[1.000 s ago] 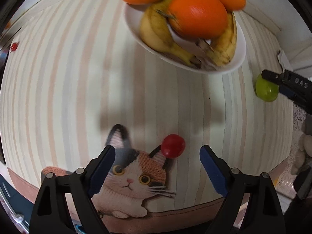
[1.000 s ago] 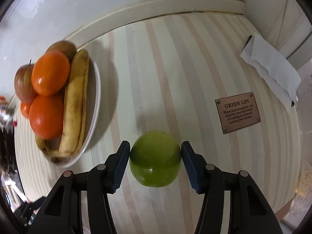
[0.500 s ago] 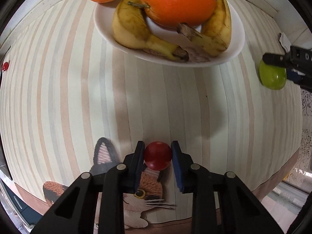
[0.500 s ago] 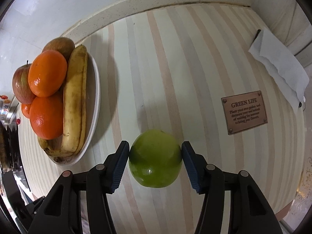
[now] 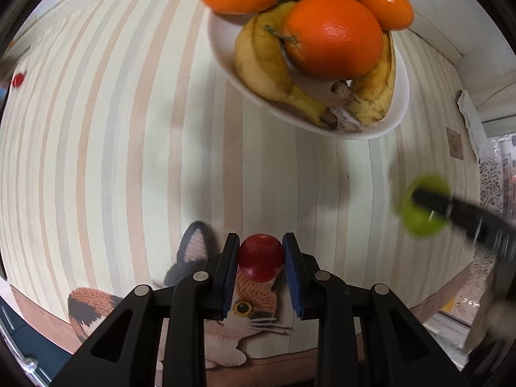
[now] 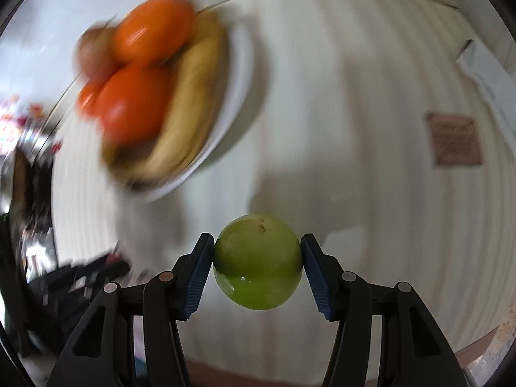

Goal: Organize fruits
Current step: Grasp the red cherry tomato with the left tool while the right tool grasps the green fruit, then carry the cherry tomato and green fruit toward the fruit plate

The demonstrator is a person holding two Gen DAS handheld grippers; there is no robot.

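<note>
The small red fruit (image 5: 261,262) sits clamped between the blue pads of my left tool (image 5: 261,266), above the cat picture (image 5: 238,309) at the near edge of the striped table (image 5: 113,161). My right tool (image 6: 258,269) is clenched on the green fruit (image 6: 258,262), pads pressed to both its sides, and it appears lifted clear of the table. Both pieces are well apart from the white plate (image 5: 222,35) further back, which already carries two bananas (image 5: 267,64) with oranges (image 5: 332,35) and what looks like an apple piled on them. So I judge the job is well along: most of the fruit is gathered on the plate, and these two loose pieces are picked up but not yet set down there. The plate is crowded, so finding a stable spot for round fruit may be the tricky part. One more small red thing (image 5: 18,79) lies far off to the left; I cannot tell whether it is fruit. The right view is blurred, so detail there is uncertain.
</note>
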